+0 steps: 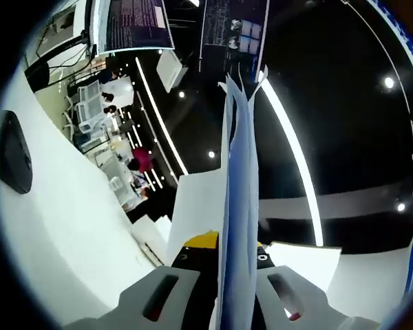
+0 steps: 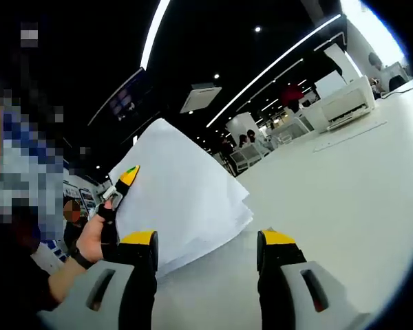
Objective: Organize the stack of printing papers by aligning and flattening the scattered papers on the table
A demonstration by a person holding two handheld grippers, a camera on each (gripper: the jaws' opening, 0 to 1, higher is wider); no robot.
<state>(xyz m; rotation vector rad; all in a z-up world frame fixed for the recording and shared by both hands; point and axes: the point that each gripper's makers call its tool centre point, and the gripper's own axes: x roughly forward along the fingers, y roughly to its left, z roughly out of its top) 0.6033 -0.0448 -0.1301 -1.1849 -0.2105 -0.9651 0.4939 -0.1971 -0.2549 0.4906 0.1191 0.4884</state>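
Squaring the paper stack (image 2: 182,196): my left gripper (image 1: 224,275) clamps it on edge. Right gripper (image 2: 206,251) gapes empty. Next, I'd tap it against the table (image 2: 344,192).

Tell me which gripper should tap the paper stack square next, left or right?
Right, probably. The left gripper is shut on the paper stack, holding it on edge over the table. The right gripper is open and empty, facing the stack's broad side, free to nudge edges.
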